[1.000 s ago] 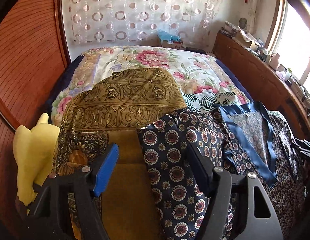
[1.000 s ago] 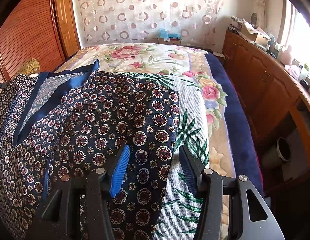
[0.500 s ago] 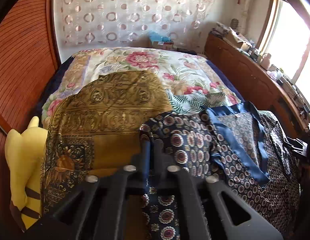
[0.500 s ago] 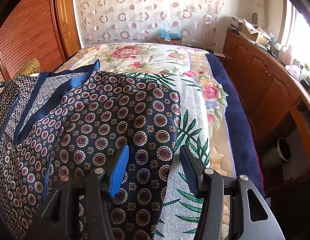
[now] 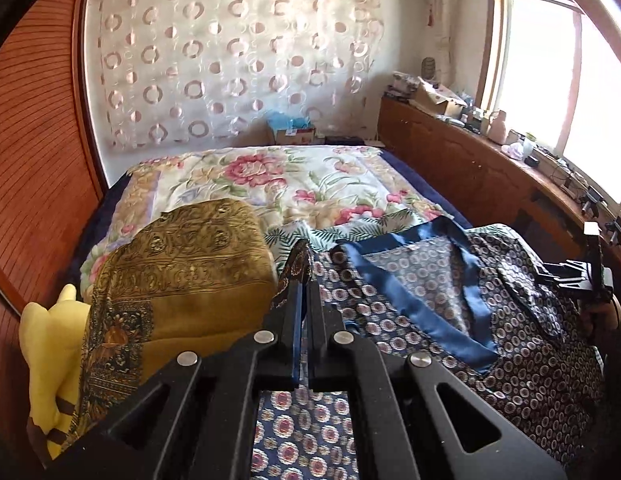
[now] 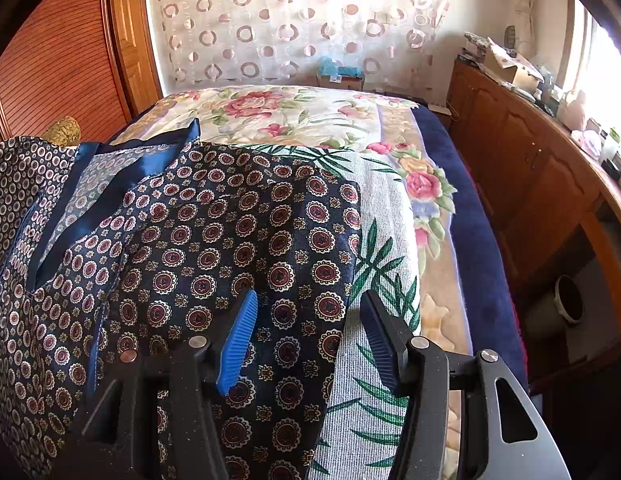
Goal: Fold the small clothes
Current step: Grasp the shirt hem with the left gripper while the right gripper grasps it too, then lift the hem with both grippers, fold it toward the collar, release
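A navy medallion-print shirt (image 5: 530,340) with a blue satin collar (image 5: 410,304) lies spread on the bed. My left gripper (image 5: 304,288) is shut on the shirt's left edge. A pinched fold of the print sticks up past the fingertips, and lifted cloth hangs under the jaws. In the right wrist view the same shirt (image 6: 230,232) lies flat. My right gripper (image 6: 308,300) stands open low over the shirt's right edge, the cloth beneath the gap and the pads apart from it. The right gripper (image 5: 582,276) also shows at the far right of the left wrist view.
A gold patterned cloth (image 5: 182,272) lies left of the shirt, with a yellow plush toy (image 5: 50,340) beside it. The floral bedspread (image 5: 270,176) stretches to the curtained wall. A wooden cabinet (image 6: 530,184) runs along the bed's right side; a pot (image 6: 568,304) sits below it.
My left gripper went from open to shut on the shirt's left edge, then rose and drew the cloth up. The right gripper has stayed open and still.
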A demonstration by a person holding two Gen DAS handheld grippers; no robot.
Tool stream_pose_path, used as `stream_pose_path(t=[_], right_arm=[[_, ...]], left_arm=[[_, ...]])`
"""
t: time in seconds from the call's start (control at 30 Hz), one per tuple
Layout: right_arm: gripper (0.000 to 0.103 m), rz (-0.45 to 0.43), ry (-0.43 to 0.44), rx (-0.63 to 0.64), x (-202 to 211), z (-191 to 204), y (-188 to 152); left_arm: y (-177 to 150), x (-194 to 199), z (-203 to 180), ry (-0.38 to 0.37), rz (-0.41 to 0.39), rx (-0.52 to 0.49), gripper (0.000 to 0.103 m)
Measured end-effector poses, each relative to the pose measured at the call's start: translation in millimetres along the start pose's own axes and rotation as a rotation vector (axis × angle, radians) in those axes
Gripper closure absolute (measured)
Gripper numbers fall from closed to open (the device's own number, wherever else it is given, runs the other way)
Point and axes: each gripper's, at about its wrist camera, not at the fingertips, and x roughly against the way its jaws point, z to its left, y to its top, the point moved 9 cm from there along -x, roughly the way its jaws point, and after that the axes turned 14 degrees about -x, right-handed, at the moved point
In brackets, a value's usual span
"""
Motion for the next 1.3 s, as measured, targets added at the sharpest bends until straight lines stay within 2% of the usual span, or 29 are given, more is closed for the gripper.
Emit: stream_pose_path(t=[0.23,0.43,0.47,0.5,0.53,0.57,0.6,0.63,0.77,1.0,1.3], right_arm=[[0.047,0.059,0.016,0.040,-10,1,13],[0.048,0.079,0.015,0.020,-31,-5,40],[0.051,0.079,0.018,0.008,-33,-6,44],[0.061,0.075,0.016,-0.001,-35,-7,47],[0.075,0.068,0.007,-0.006,-36,-8,49],[0.083,0.062,-0.002,-0.008,-37,-8,50],[0.095,0.061,0.008,-0.008,-37,-5,49],[0.098,0.067,0.033,-0.005,-37,0,47],[0.100,0.030,0.023,0.042,-29,12,39],[0.101,-0.105,0.063,0.070,24,30,39],[0.101,-0.185,0.103,0.103,84,41,6]], left_arm=[[-9,3,-18,-0.024,-0.009,0.006,0.101],[-14,12,-27,-0.030,-0.020,0.001,0.101],[-15,13,-29,-0.033,-0.022,0.000,0.101],[-17,14,-31,-0.036,-0.023,-0.002,0.101],[-20,14,-33,-0.035,-0.019,-0.003,0.101],[-24,14,-35,-0.035,-0.011,-0.003,0.101],[-27,14,-36,-0.034,-0.008,-0.003,0.101],[-31,14,-38,-0.032,-0.004,-0.005,0.101],[-42,20,-44,-0.031,-0.005,0.000,0.101],[-48,43,-54,-0.024,-0.031,-0.003,0.101],[-58,79,-67,-0.005,-0.091,-0.005,0.101]])
